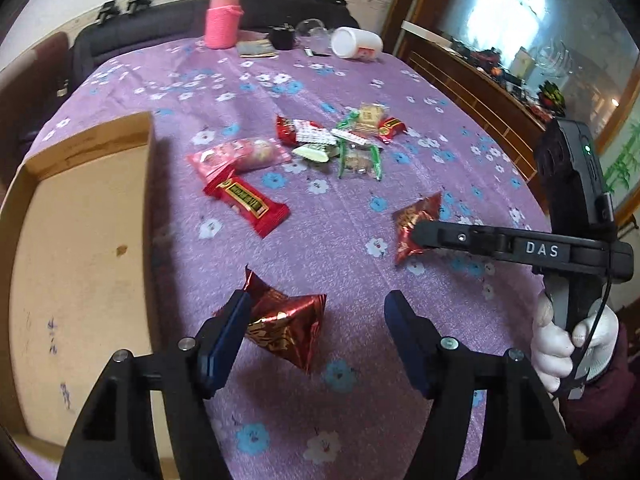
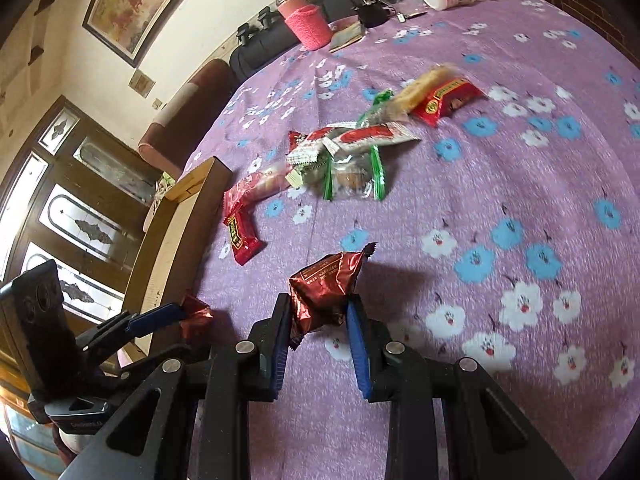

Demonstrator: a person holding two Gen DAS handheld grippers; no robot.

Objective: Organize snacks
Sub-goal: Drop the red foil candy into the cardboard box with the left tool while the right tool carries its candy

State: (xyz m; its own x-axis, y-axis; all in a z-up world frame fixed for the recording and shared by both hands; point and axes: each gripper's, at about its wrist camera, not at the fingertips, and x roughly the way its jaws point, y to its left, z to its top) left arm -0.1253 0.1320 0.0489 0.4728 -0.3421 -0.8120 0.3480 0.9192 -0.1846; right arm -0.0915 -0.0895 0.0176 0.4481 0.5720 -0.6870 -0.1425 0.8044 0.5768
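A dark red foil snack (image 2: 326,294) is clamped between the pads of the right gripper (image 2: 318,316), lifted above the purple flowered cloth (image 2: 500,184). A second red foil snack (image 1: 286,326) lies against the left pad (image 1: 234,322) of the left gripper (image 1: 318,316), whose jaws stand wide apart, the right pad clear of it (whether the packet rests on the cloth or hangs is unclear through blur). The cardboard box (image 1: 86,148) sits just left of it. More wrapped snacks (image 1: 340,140) are piled mid-table. A pink bottle (image 1: 223,16) stands at the far edge.
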